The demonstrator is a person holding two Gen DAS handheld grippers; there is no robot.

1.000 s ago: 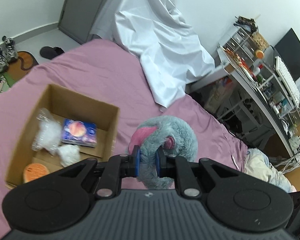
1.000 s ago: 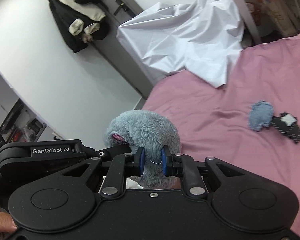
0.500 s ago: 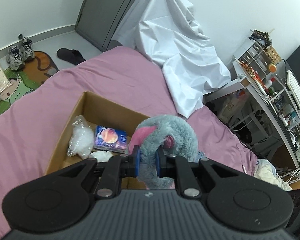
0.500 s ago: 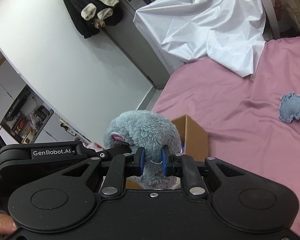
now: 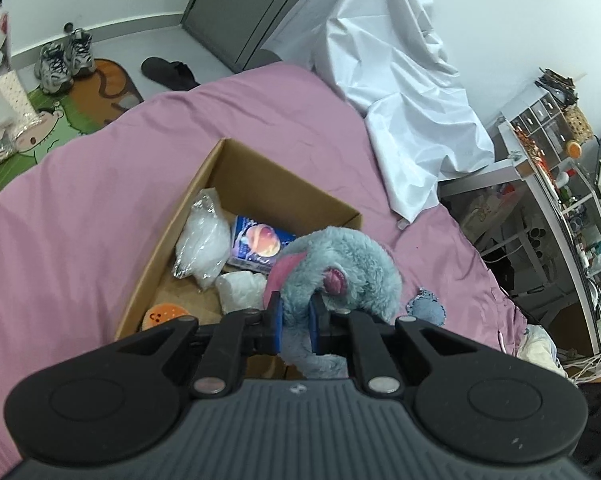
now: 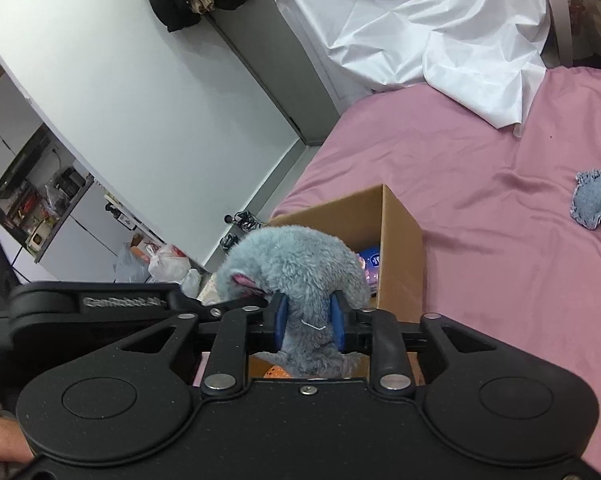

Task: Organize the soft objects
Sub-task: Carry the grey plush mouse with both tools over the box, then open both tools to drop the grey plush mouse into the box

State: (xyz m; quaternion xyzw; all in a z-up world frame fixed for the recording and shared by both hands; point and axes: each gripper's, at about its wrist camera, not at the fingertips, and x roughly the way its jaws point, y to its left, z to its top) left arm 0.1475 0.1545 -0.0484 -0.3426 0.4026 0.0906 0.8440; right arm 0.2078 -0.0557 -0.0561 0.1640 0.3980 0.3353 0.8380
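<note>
While both clamped on grey plush | left gripper, right gripper | centre over box | lower, release together.

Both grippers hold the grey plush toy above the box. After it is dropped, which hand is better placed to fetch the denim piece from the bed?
Probably right: the denim piece lies on the box's right side.

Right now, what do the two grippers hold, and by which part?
Both the left gripper and right gripper are shut on the grey plush toy, each pinching a fold of its furry body.
</note>
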